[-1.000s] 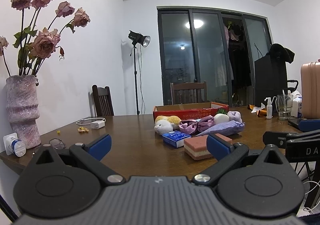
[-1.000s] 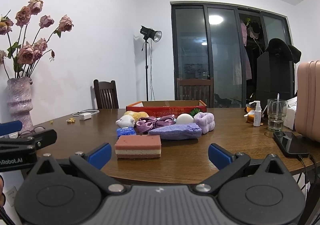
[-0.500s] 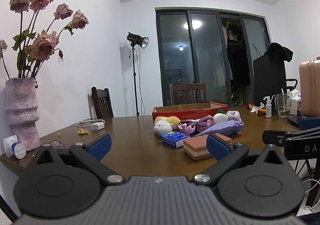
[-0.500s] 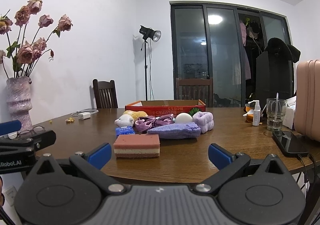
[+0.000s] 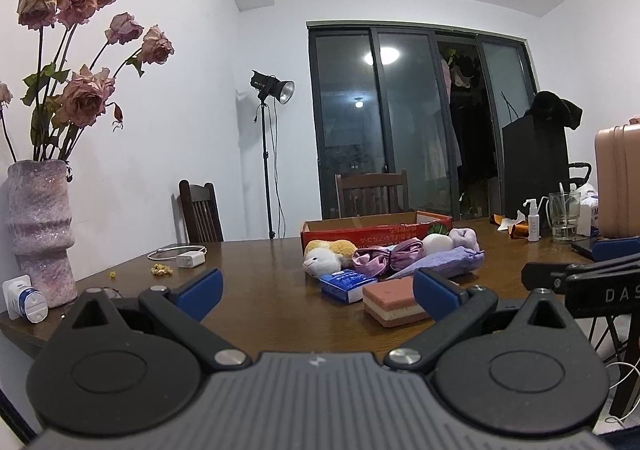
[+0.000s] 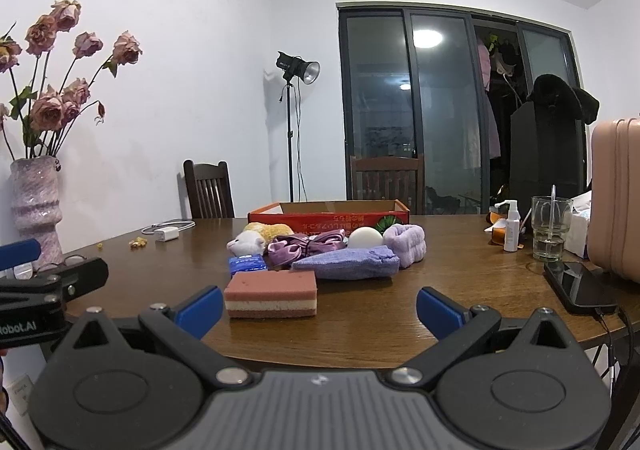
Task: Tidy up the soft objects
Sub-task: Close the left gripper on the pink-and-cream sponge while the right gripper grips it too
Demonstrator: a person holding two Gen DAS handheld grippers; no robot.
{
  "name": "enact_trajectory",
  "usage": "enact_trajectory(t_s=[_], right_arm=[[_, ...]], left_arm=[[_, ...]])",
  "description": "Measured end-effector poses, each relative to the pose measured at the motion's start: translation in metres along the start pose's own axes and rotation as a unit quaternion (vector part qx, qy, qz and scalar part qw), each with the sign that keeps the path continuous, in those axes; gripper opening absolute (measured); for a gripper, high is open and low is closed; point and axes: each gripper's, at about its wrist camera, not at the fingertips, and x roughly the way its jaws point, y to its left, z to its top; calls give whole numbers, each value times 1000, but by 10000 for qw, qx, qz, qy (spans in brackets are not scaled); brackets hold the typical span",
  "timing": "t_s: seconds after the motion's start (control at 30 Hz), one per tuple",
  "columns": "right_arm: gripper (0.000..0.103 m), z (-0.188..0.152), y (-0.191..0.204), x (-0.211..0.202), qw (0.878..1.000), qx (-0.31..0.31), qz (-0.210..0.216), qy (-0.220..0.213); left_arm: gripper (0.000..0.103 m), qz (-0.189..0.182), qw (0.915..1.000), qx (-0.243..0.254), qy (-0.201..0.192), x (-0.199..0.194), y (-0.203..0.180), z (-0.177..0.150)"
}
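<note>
Sponge [image 6: 271, 294] lies nearest me on the tabletop [image 6: 380, 326], ahead of the soft pile and red box [image 6: 328, 212]. I hold both jaws wide and empty; I'd square the right gripper [image 6: 319, 308] over its long sides, squeezing gently.

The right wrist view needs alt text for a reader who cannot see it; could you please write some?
The open right gripper points at a pink layered sponge on a wooden table. Behind it lie a purple cloth, a blue packet, a plush toy, a white ball and a red cardboard box. A phone lies at right.
</note>
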Motion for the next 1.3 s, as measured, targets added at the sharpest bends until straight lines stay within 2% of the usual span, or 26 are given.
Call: enact_trajectory(t_s=[0.2,0.3,0.37,0.43,0.53,0.6,0.67,0.73,0.8,0.87,1.0,1.1,1.13,1.17,1.2,1.3], right_arm=[[103,4,-9,6,9999,10,-67,-114],[103,6,-25,21,9997,207,70,-124],[103,8,-39,44,9978,362,488,254],[103,10,-50,68,9944,498,725,586],[100,16,-62,97,9915,743,849,647],[85,22,-64,119,9909,762,857,699],[65,28,-66,143,9883,928,827,883],[57,30,-68,162,9823,1179,1002,1057],[57,32,-67,177,9784,1314,1111,1148],[57,32,-63,193,9740,1402,1156,1355],[57,26,-60,215,9658,1486,1226,1738],[56,22,-62,226,9582,1623,1249,1996],[49,19,-63,227,9537,1717,1369,2055],[36,17,-65,227,9483,1869,1498,2080],[36,17,-66,226,9435,2007,1597,2100],[35,28,-63,217,9431,1996,1550,2161]], left_arm=[[103,-61,9996,-264,-110,10,6,-2],[103,-215,9993,-257,154,33,7,-3],[103,-336,9984,-340,298,54,6,-4],[103,-451,9955,-446,703,80,3,-4],[101,-831,9839,-976,1244,122,5,-1],[92,-1074,9752,-1320,1415,145,7,0],[76,-1188,9671,-1536,1641,166,8,2],[67,-1350,9543,-1764,1997,186,8,1],[61,-1558,9375,-2064,2329,203,12,-3],[51,-1705,9274,-2152,2542,213,14,-7],[46,-2006,9092,-2419,2732,228,22,-16],[41,-2216,8997,-2523,2789,236,31,-18],[39,-2276,8978,-2518,2806,237,33,-17],[38,-2325,8969,-2494,2815,239,33,-16],[37,-2407,8965,-2449,2802,238,36,-14],[35,-2724,8936,-2420,2623,238,45,1]])
